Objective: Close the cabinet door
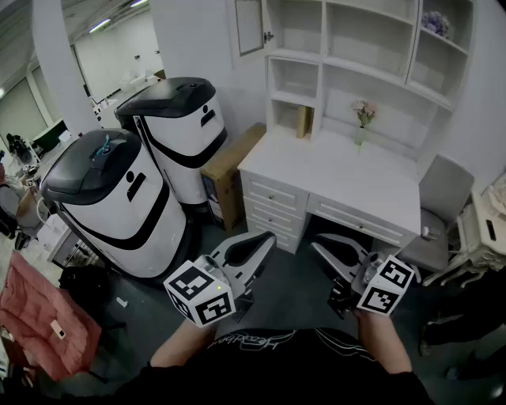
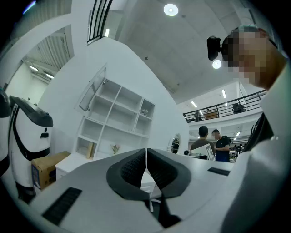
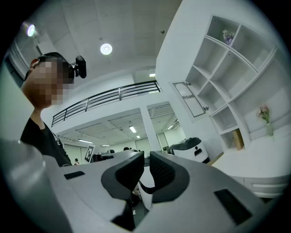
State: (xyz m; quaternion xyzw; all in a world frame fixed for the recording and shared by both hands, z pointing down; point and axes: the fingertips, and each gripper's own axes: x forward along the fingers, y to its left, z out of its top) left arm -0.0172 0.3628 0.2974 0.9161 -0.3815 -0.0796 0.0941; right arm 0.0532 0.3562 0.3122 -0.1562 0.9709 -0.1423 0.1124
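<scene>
The white hutch's glass cabinet door (image 1: 249, 24) stands swung open at the upper left of the shelves, above the white desk (image 1: 340, 172). The same door shows in the left gripper view (image 2: 93, 89) and the right gripper view (image 3: 191, 98). My left gripper (image 1: 267, 240) hangs low in front of the desk, far from the door, its pads meeting with nothing held (image 2: 146, 152). My right gripper (image 1: 319, 247) is beside it, also short of the desk, with a narrow gap between its pads and nothing in it (image 3: 146, 157).
Two large white-and-black machines (image 1: 118, 198) (image 1: 178, 126) stand left of the desk, with a cardboard box (image 1: 229, 170) leaning between them and it. A grey chair (image 1: 439, 210) sits at the desk's right. A pink quilt (image 1: 43, 312) lies at the lower left. A flower vase (image 1: 364, 115) stands on the desk.
</scene>
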